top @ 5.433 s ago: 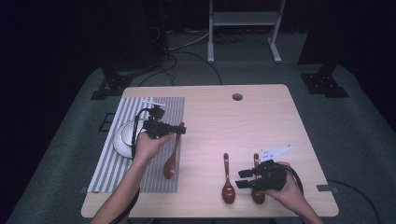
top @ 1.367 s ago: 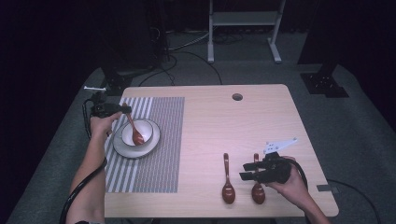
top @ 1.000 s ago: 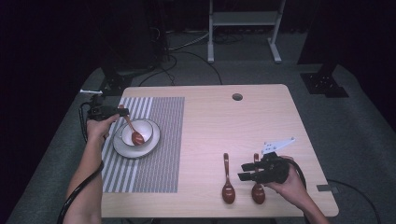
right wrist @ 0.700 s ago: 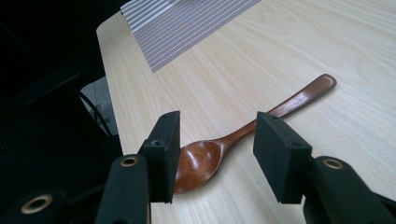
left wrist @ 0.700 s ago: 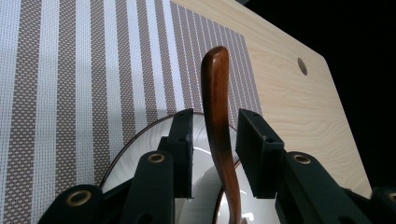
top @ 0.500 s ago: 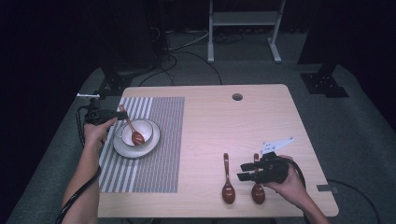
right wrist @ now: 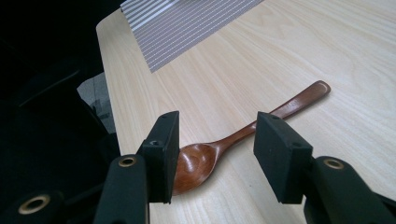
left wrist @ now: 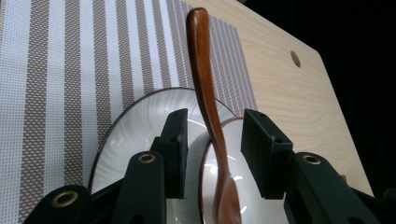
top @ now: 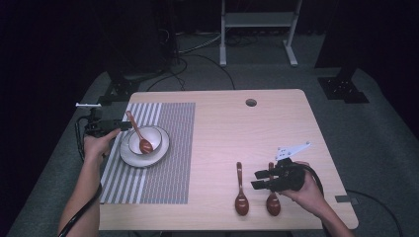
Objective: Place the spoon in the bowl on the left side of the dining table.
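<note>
Table (top: 276,128): pale wood grain, rounded corners, small round hole near the far edge. Wide bare stretch of top between the two grippers; dark floor on all sides.

Mat (top: 168,148): woven, grey and white stripes, covers the left part of the table ahead of the left gripper (top: 121,125). Its near edge runs close to the table's front edge.

Plate (top: 129,157): white, ribbed, thin dark rim, lies on the mat just ahead of the left gripper. A white bowl (top: 154,134) sits on it.

Spoon in the bowl (top: 139,136): dark brown polished wood, scoop down in the bowl, handle slanting up over the rim toward the left gripper. In the left gripper view the handle (left wrist: 205,93) passes between the black pads with a gap on each side. Jaws released, and they have just been opening. Scoop is cut off at the bottom of that view.

Right gripper (top: 261,178): sits near the table's front right edge, jaws spread, gripping nothing. Two more wooden spoons lie beside each other there. The left one (top: 240,191) lies free just beside the jaws. The right one (top: 272,200) is partly hidden under the gripper, its handle barely visible. In the right gripper view one spoon (right wrist: 224,149) lies flat on the table beyond the pads, untouched; which of the two it is I cannot tell.
</note>
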Available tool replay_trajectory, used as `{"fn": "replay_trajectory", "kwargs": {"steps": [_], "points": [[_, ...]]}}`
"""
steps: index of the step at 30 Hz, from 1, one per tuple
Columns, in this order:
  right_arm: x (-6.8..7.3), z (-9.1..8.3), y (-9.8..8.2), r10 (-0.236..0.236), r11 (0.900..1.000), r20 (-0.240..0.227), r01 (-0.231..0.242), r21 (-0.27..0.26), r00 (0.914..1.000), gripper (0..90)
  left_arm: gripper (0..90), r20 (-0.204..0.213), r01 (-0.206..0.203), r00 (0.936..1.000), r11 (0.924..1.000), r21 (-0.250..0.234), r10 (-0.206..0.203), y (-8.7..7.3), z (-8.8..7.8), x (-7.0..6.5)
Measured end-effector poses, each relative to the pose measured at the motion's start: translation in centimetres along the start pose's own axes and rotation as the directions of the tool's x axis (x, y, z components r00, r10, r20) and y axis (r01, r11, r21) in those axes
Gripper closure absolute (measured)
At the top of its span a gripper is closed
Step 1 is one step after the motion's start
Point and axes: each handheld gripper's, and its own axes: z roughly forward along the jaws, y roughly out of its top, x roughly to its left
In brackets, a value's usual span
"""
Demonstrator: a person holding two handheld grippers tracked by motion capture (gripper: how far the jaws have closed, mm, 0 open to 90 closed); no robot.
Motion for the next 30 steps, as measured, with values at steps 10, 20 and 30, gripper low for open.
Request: {"fn": "replay_trajectory", "kwargs": {"steps": [10,20,30], "points": [[-0.6,-0.2,0.5,-0.002,1.0,0.01,0.002,-0.001,1.0,47.5,57.7,0.006,-0.033,0.9994,0.9995,-0.004,0.033,-0.7,-1.0,-1.5],[-0.8,-0.6,0.5,-0.001,1.0,0.026,0.001,-0.002,0.9997,44.3,51.9,0.007,-0.054,0.9985,0.9985,-0.002,0.054,-2.1,-1.9,-2.3],[-1.0,-0.7,0.4,0.012,1.0,0.039,-0.012,-0.003,0.9992,41.7,45.2,0.01,-0.083,0.9965,0.9965,0.006,0.083,-2.8,-2.2,-3.6]]}}
